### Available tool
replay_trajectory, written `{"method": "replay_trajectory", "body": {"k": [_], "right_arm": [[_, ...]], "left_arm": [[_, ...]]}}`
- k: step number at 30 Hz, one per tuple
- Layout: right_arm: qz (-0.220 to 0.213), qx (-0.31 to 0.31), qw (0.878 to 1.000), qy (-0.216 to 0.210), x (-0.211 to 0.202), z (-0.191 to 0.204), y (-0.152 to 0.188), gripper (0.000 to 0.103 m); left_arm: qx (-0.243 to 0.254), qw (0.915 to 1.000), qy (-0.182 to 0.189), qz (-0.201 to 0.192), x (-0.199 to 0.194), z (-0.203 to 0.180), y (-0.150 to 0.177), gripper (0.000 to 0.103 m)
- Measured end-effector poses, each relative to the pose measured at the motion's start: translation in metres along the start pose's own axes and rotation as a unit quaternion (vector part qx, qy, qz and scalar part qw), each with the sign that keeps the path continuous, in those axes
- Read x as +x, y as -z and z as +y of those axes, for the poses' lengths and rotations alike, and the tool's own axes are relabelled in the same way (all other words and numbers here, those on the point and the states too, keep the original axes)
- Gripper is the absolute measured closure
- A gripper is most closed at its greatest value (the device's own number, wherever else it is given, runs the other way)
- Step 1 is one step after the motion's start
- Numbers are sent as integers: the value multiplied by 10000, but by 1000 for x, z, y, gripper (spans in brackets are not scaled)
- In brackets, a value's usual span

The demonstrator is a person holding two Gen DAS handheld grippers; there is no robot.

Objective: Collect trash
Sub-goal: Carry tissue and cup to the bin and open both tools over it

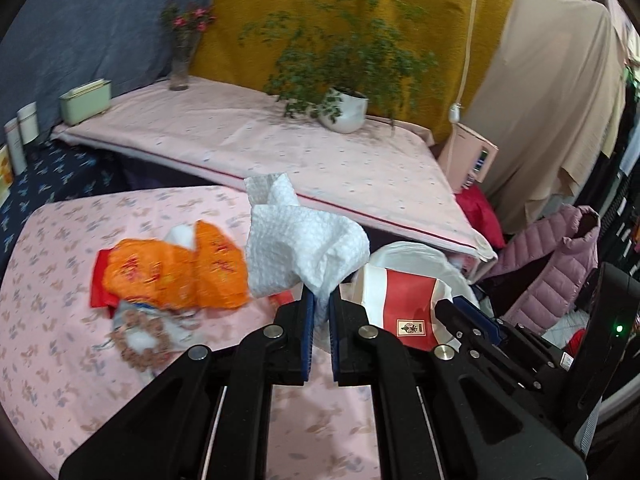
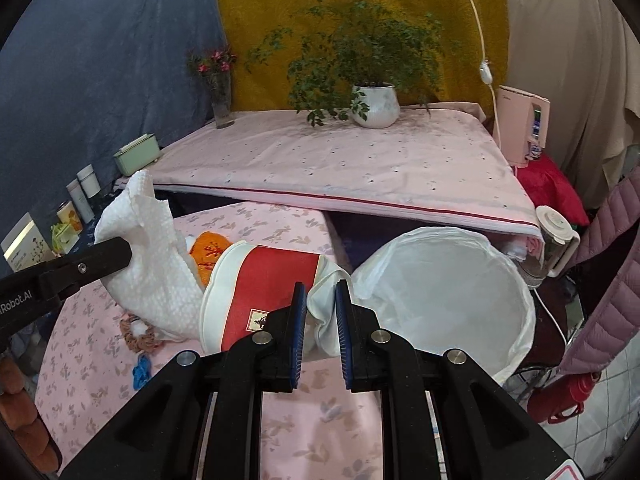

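Note:
My left gripper (image 1: 321, 300) is shut on a crumpled white paper towel (image 1: 296, 240), held up above the pink floral table (image 1: 60, 340). The same towel (image 2: 148, 272) hangs at the left of the right wrist view, with the left gripper's black finger in front of it. My right gripper (image 2: 321, 300) is shut on the squashed base of a red and white paper cup (image 2: 264, 296), which also shows as the cup (image 1: 404, 304) beside the left gripper. A bin lined with a white bag (image 2: 448, 292) stands open just right of the cup. An orange wrapper (image 1: 172, 272) lies on the table.
A brown bead ring (image 1: 140, 340) and a small blue scrap (image 2: 141, 372) lie on the table. Behind is a raised pink-covered surface (image 2: 340, 164) with a potted plant (image 2: 374, 104), a flower vase (image 2: 222, 100) and a green box (image 2: 136, 156). A mauve padded jacket (image 1: 556, 264) hangs at right.

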State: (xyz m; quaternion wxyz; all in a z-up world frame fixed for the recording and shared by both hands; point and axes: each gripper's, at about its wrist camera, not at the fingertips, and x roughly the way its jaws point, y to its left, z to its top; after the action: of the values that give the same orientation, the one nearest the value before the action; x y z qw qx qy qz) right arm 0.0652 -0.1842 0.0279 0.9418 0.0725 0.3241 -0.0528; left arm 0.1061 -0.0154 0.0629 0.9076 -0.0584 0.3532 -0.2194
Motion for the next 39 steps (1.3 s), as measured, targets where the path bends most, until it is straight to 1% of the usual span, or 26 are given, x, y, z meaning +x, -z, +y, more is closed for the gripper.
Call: {"method": "replay_trajectory", "body": {"k": [3, 8, 11, 14, 17, 19, 20, 21, 22, 23, 24, 26, 31, 39], "right_arm": [[-46, 82, 9997, 212, 0, -23, -4, 89], [-61, 276, 9981, 541, 0, -59, -7, 89], [-29, 380, 9969, 686, 2, -75, -7, 89], [-5, 419, 9958, 820, 5, -90, -9, 89], [0, 479, 9944, 943, 8, -103, -10, 89], [-2, 565, 9933, 1010, 8, -113, -11, 89], [-2, 610, 9927, 1038, 9, -117, -12, 89], [-2, 641, 9922, 1067, 9, -121, -13, 89], [2, 664, 9917, 1103, 10, -125, -14, 89], [5, 688, 9912, 1134, 10, -128, -14, 89], [10, 711, 9908, 1151, 11, -131, -14, 89], [17, 740, 9903, 1176, 14, -135, -16, 89], [63, 711, 9904, 1180, 22, -136, -18, 89], [146, 635, 9921, 1072, 36, -124, -21, 88]], "left_arm": [[146, 9996, 226, 38, 14, -24, -4, 97], [467, 9978, 452, 139, 39, -64, -12, 96], [572, 9963, 612, 213, 52, -82, -16, 96], [668, 9945, 740, 312, 66, -98, -18, 94], [711, 9938, 752, 396, 79, -109, -19, 93], [746, 9932, 768, 461, 87, -114, -19, 86], [757, 9930, 770, 472, 90, -116, -19, 79], [780, 9929, 764, 471, 92, -118, -20, 69], [799, 9929, 753, 456, 93, -120, -20, 63], [816, 9931, 730, 431, 94, -122, -21, 52], [826, 9932, 705, 410, 96, -124, -21, 45], [836, 9938, 630, 373, 97, -125, -23, 40], [877, 9946, 465, 307, 96, -119, -24, 37], [645, 9974, 190, 253, 92, -96, -25, 35]]}}
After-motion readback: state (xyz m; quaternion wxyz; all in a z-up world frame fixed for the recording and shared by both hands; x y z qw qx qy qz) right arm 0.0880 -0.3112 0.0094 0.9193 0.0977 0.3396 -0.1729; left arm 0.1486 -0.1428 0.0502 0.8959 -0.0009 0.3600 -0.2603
